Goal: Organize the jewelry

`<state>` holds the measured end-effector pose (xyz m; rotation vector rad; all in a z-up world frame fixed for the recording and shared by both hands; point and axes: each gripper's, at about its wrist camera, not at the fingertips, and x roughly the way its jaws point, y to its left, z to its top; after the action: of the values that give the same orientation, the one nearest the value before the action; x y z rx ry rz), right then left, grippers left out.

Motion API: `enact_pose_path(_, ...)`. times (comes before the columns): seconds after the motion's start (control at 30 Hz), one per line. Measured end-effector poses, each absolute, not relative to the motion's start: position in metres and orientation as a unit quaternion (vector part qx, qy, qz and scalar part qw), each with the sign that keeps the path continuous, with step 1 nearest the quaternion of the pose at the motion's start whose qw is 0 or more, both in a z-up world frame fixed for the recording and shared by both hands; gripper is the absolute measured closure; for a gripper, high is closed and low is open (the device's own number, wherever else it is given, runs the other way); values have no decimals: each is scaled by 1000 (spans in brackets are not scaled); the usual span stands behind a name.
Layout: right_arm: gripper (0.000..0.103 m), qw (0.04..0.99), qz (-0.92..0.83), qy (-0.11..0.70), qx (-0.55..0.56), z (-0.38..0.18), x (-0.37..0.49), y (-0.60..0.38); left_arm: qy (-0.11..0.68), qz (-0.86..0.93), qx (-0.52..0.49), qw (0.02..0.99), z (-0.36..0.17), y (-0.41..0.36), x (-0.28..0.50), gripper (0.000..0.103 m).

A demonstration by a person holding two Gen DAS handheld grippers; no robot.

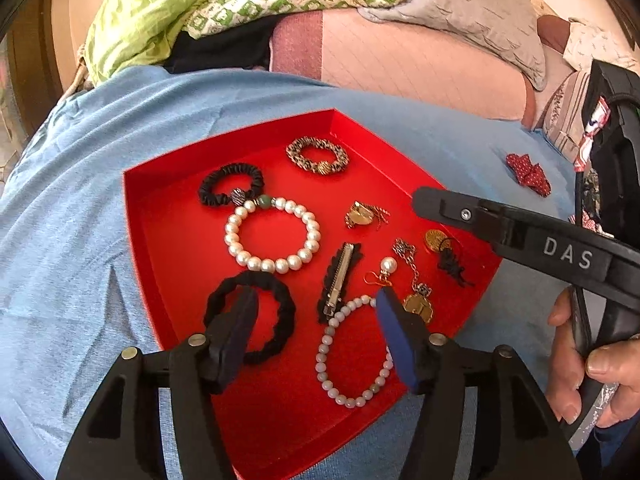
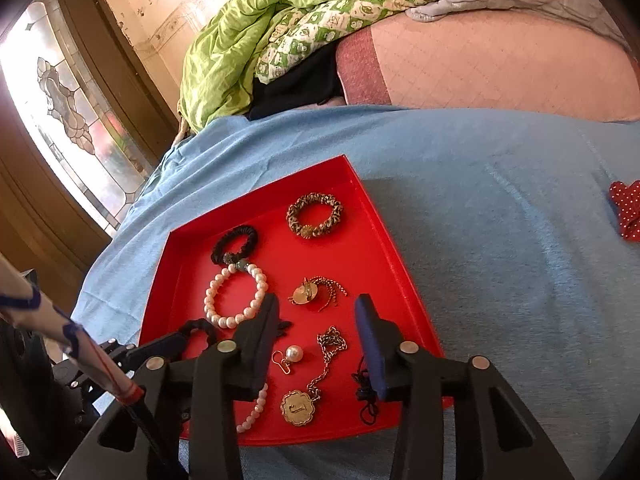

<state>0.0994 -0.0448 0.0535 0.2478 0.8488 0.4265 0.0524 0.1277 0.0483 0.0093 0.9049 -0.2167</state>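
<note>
A red tray (image 1: pixel 160 216) (image 2: pixel 384 236) lies on a blue cloth and holds jewelry. In it are a white pearl bracelet (image 1: pixel 273 235) (image 2: pixel 234 298), a leopard scrunchie (image 1: pixel 317 155) (image 2: pixel 315 215), black scrunchies (image 1: pixel 231 185) (image 1: pixel 280 320), a grey bead bracelet (image 1: pixel 340 360), a black hair clip (image 1: pixel 339 280), a pearl earring (image 2: pixel 293 354), gold pendants (image 2: pixel 298 407) and chains. A red dotted bow (image 1: pixel 528 173) (image 2: pixel 628 210) lies on the cloth to the right of the tray. My left gripper (image 1: pixel 316 308) is open above the tray's near part. My right gripper (image 2: pixel 316 312) is open above the tray, empty.
A green quilt (image 2: pixel 240 52) and a grey pillow (image 1: pixel 472 12) lie on the pink bed behind. A stained-glass door (image 2: pixel 68 112) stands at the left. The blue cloth (image 2: pixel 500 240) spreads wide around the tray.
</note>
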Motion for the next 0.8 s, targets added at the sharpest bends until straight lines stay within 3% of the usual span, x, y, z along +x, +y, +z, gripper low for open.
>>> enact_pose_path(0.1, 47, 886, 197, 405, 115, 56, 98, -47, 430, -94, 2, 898, 51, 130, 52, 28)
enact_pose_path(0.17, 47, 887, 195, 403, 114, 58, 98, -48, 427, -87, 1, 900, 53, 131, 52, 25)
enact_pose_path(0.4, 29, 898, 170, 393, 95, 64, 94, -51, 419, -56, -5, 906, 56, 136, 53, 13)
enact_pose_path(0.53, 17, 904, 157, 390, 85, 67, 92, -51, 413, -33, 4, 910, 56, 137, 54, 11)
enact_pose_path(0.8, 13, 911, 125, 385, 76, 74, 86, -62, 386, 34, 8, 922, 64, 143, 56, 11)
